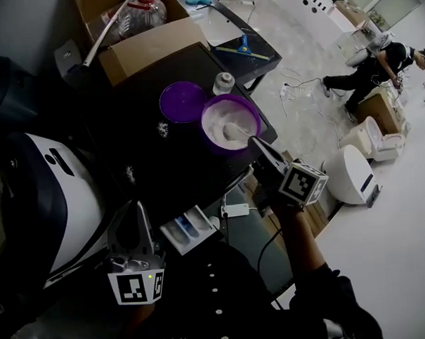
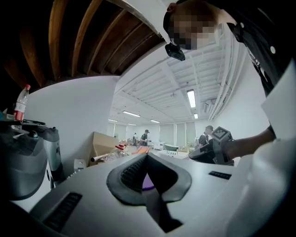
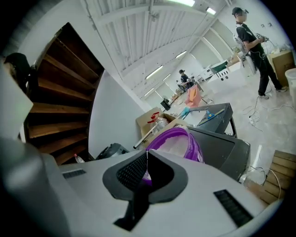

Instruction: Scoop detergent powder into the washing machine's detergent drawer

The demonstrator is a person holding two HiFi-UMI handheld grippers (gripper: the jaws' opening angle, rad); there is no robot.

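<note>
A purple tub of white detergent powder stands on the black table, with its purple lid beside it. My right gripper is at the tub's near rim, shut on the thin handle of a white scoop that lies in the powder. In the right gripper view the tub is just beyond the shut right gripper. The white detergent drawer stands pulled out of the washing machine. My left gripper hangs left of the drawer, shut and holding nothing, as the left gripper view shows.
A cardboard box with a large water bottle fills the table's far end, and a small white bottle stands behind the tub. Spilt powder dots the table. Toilets and a crouching person are on the floor at the right.
</note>
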